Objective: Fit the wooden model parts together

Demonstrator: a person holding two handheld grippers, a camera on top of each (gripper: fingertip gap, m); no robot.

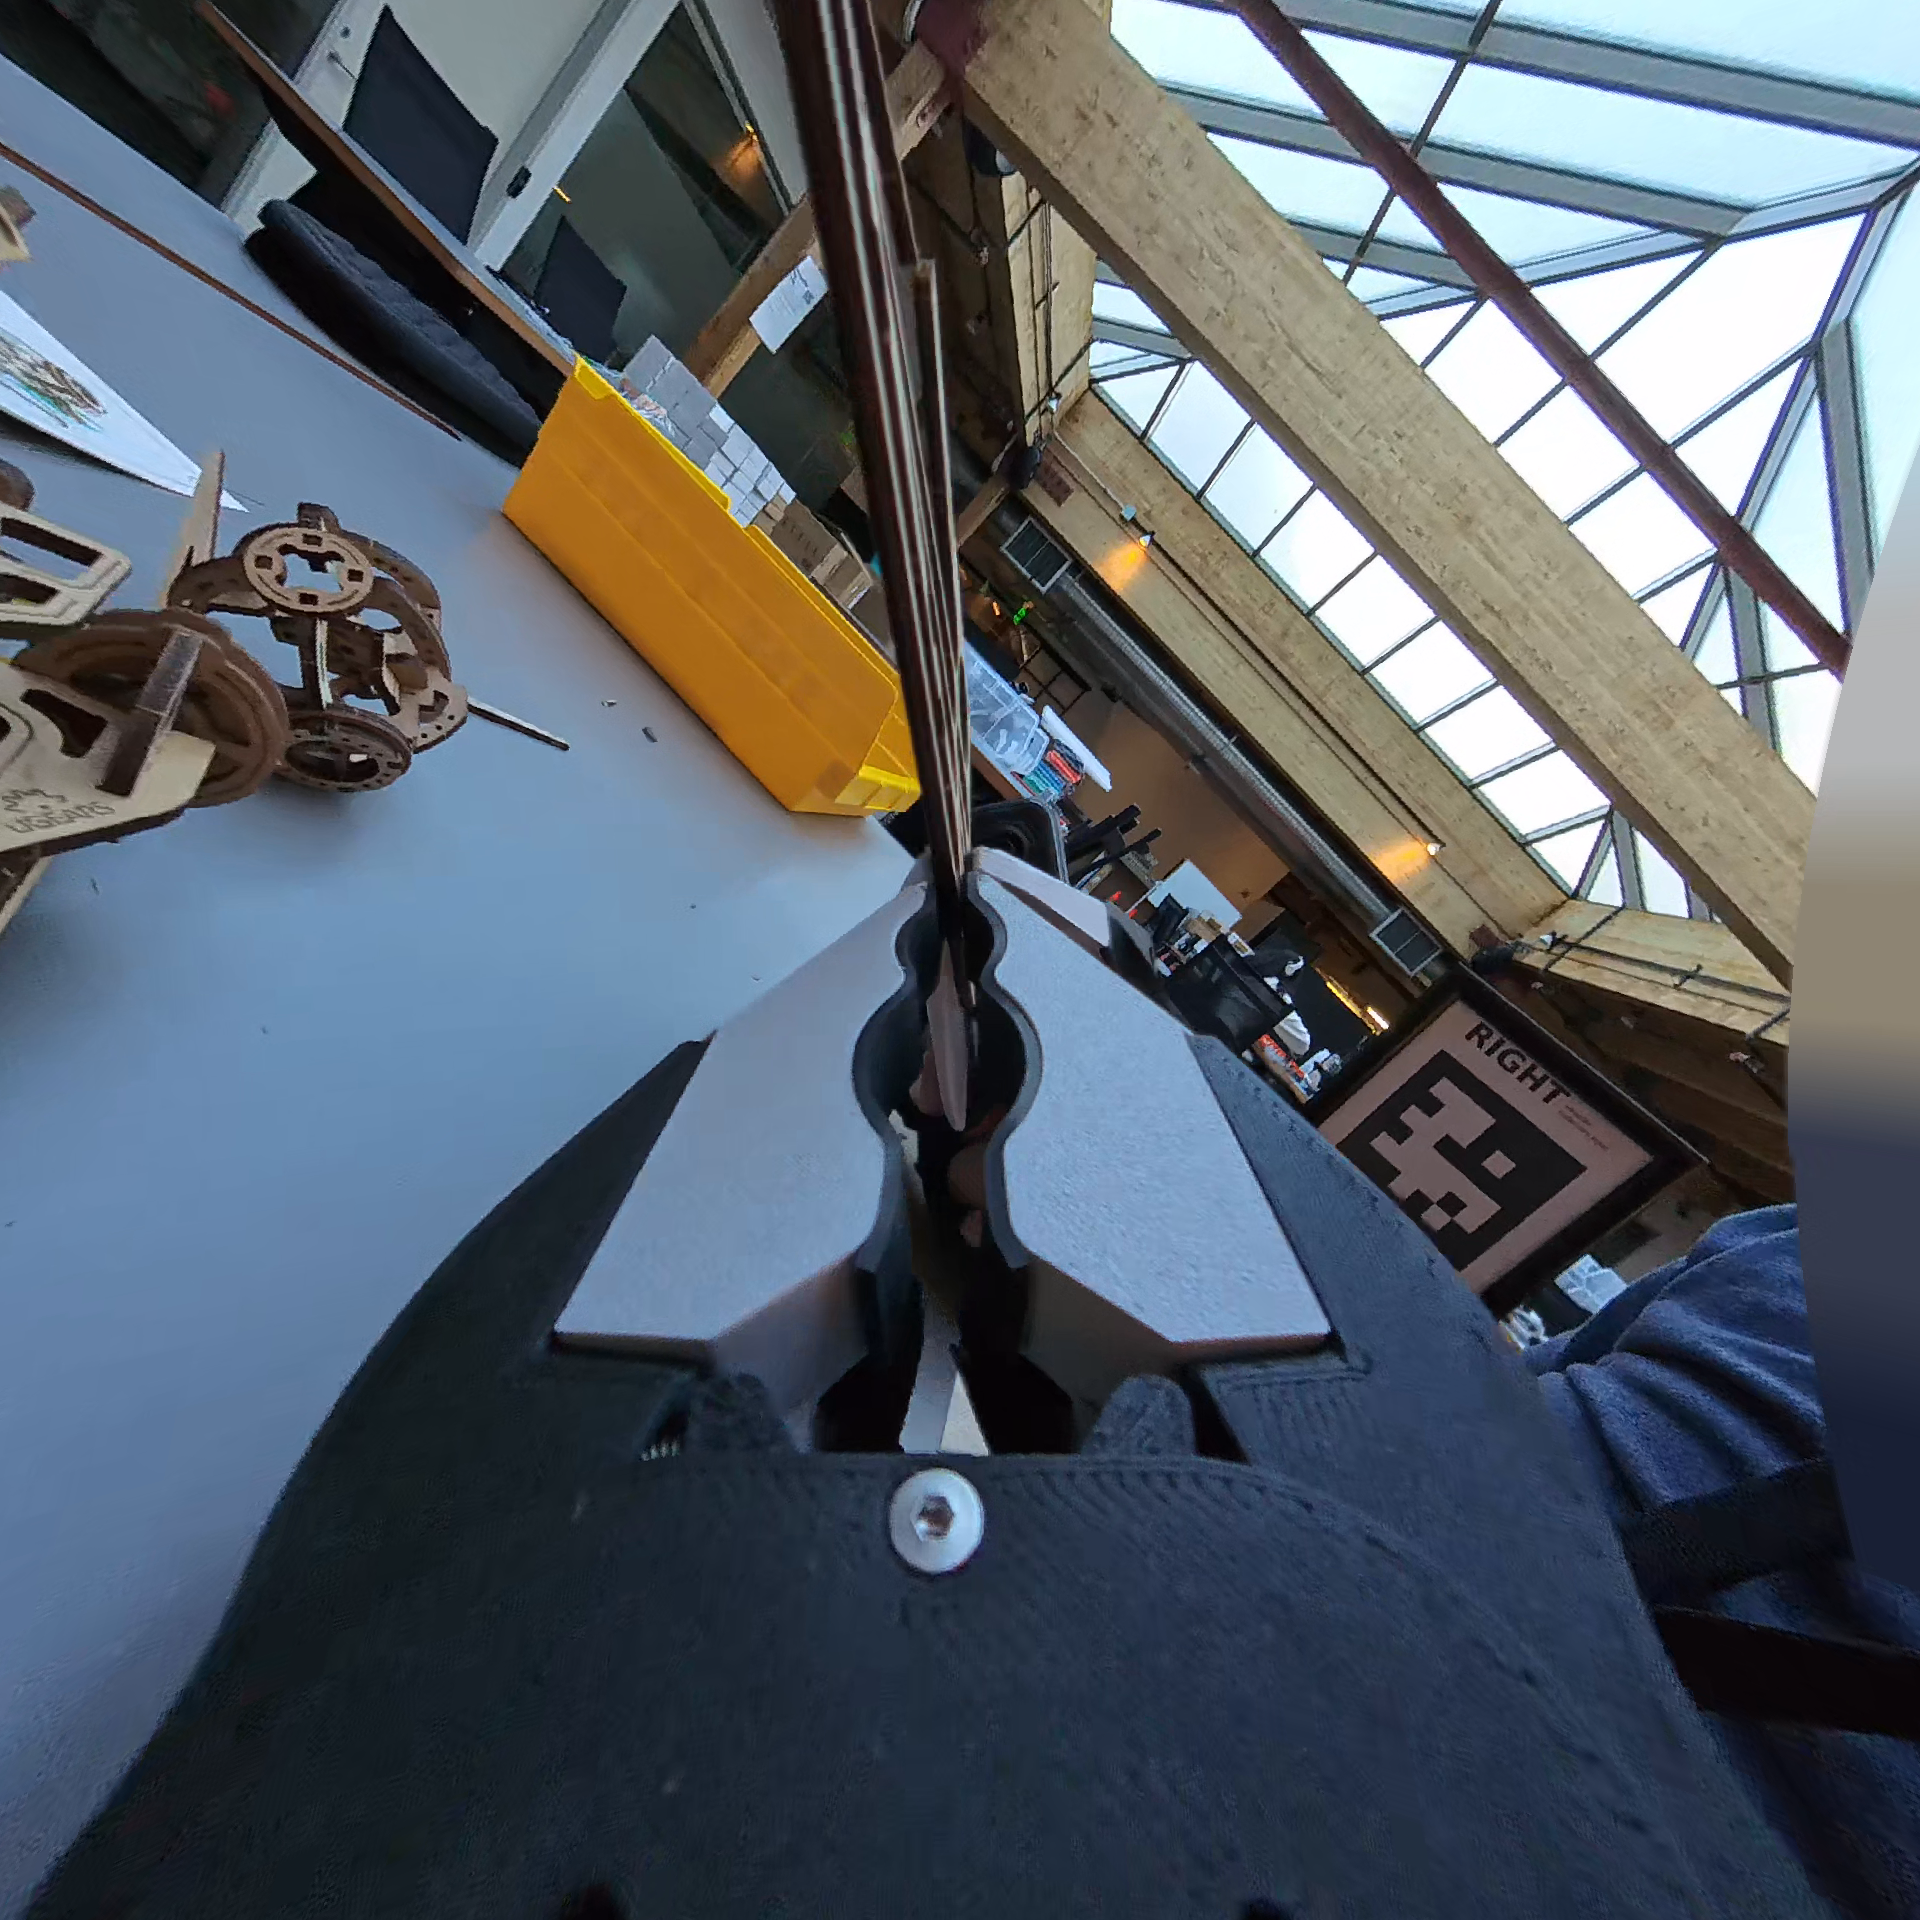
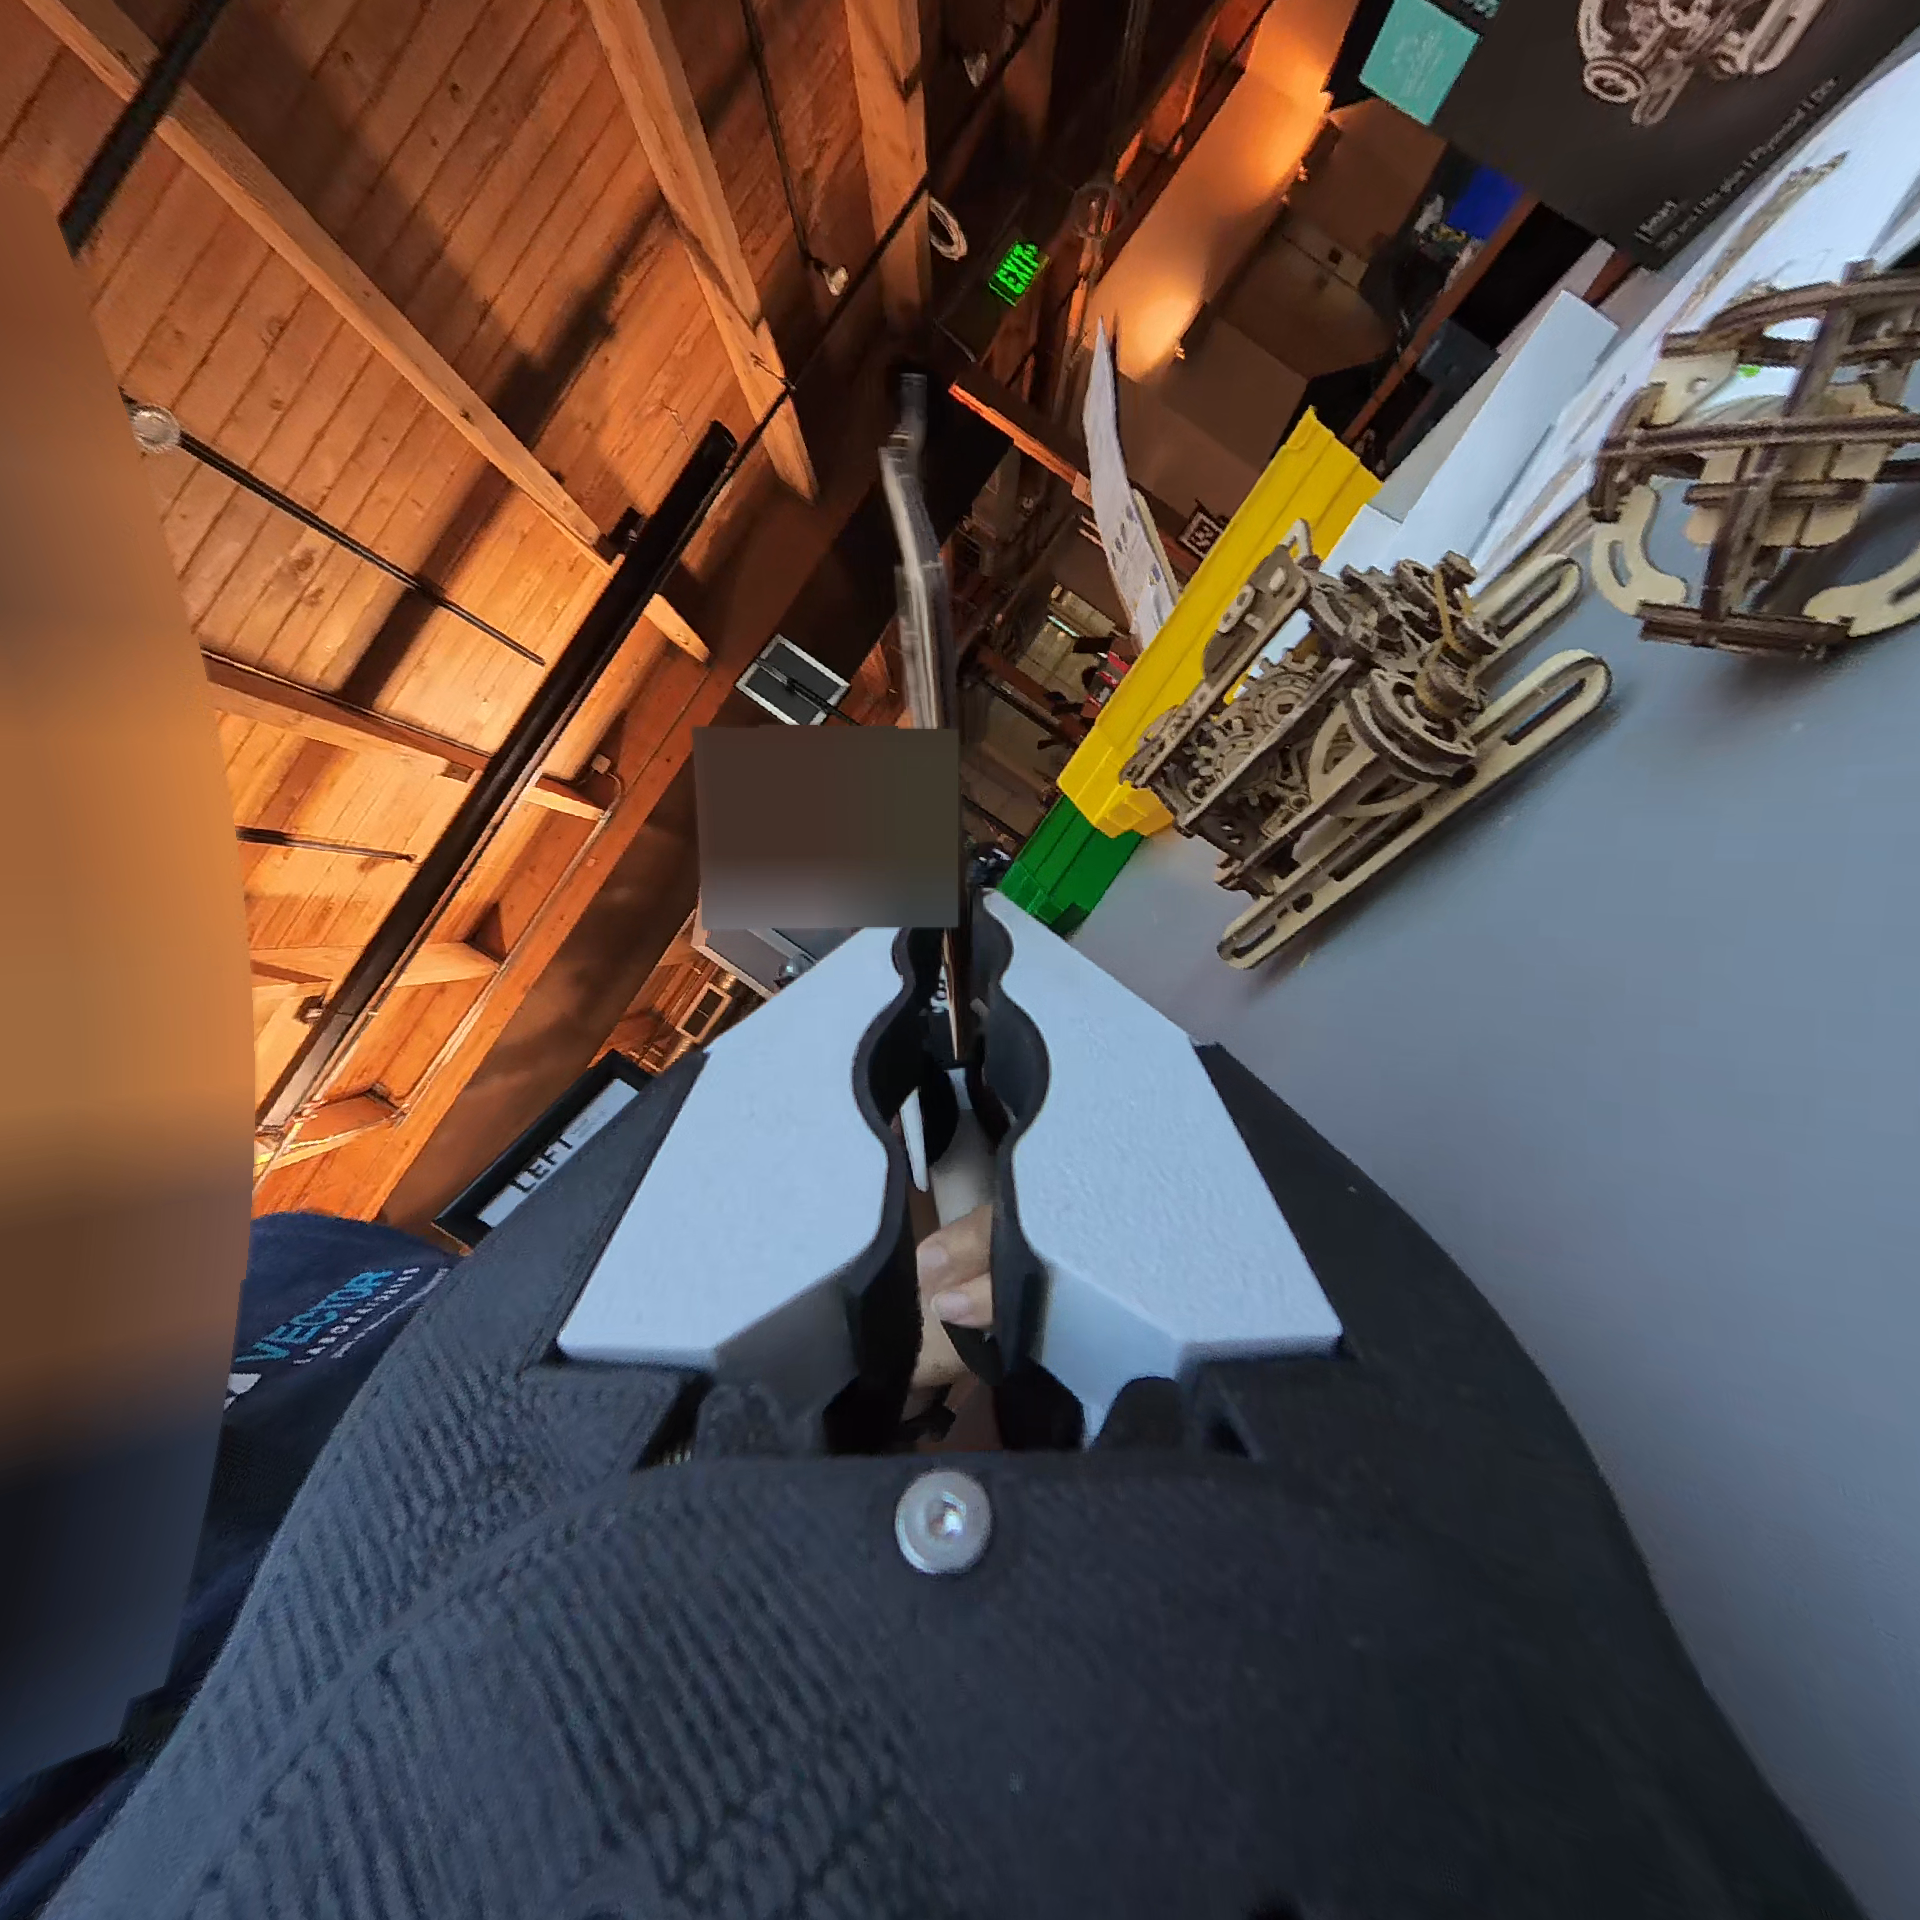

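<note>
My left gripper (image 1: 951, 883) is shut on a thin wooden sheet (image 1: 883, 364), seen edge-on and rising away from the fingertips, lifted above the grey table (image 1: 416, 987). My right gripper (image 2: 971, 920) is shut on a thin wooden part (image 2: 920, 582), also edge-on and held off the table. Part-built wooden models lie on the table: a wheeled one (image 1: 312, 644) at the left of the left wrist view, a geared one (image 2: 1351, 727) and a curved frame (image 2: 1766, 488) in the right wrist view. The right gripper's tagged side (image 1: 1496, 1132) shows at the right of the left wrist view.
A yellow bin (image 1: 707, 603) stands at the table's far edge; it also shows in the right wrist view (image 2: 1247, 582) with a green bin (image 2: 1070, 862) below it. A printed sheet (image 1: 73, 395) lies at the far left. A blue sleeve (image 1: 1683, 1382) is at the right. My two grippers' fingertips are within a few centimetres of each other.
</note>
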